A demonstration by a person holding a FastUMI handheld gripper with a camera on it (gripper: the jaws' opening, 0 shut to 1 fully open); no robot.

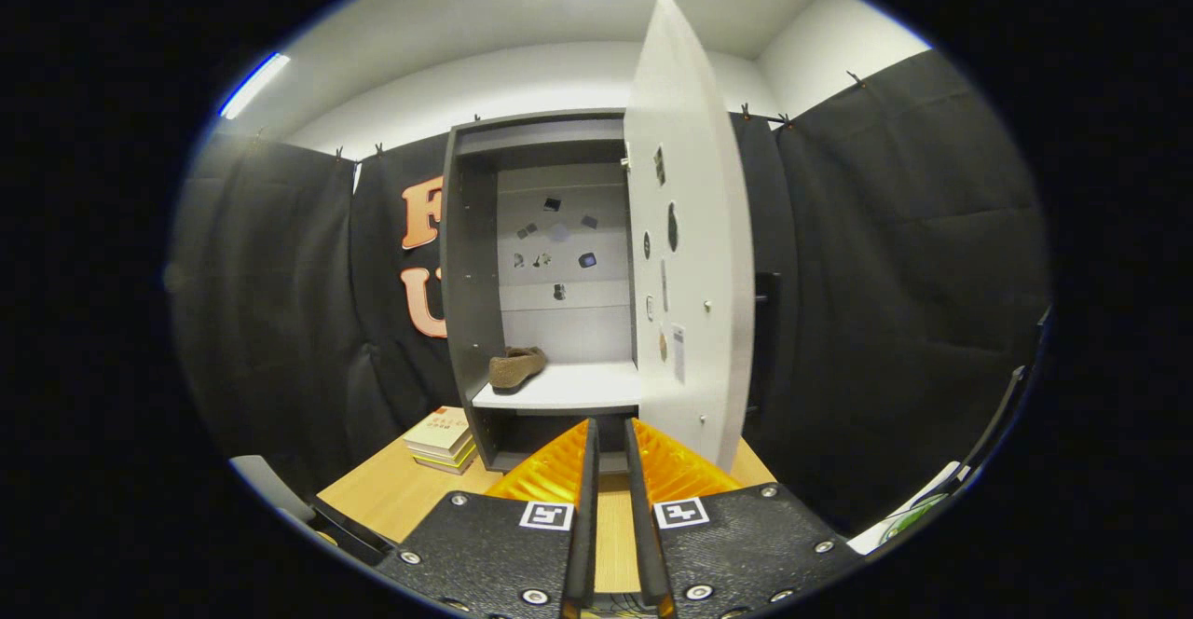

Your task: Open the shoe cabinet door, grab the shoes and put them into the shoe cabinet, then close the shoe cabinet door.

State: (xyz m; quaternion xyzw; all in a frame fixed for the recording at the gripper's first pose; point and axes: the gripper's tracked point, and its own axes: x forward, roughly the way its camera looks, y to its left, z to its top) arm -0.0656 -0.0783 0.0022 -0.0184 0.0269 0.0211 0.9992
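Shoe on the shelf, cabinet door standing open.

A brown shoe lies on the white shelf inside the shoe cabinet, beyond the fingers and a little to their left. The cabinet door is swung out, right of the opening, just ahead of the fingers. The gripper holds nothing, its fingers set narrow. Stacked books sit on the wooden table beside the cabinet.

small marks inside cabinet unreadable
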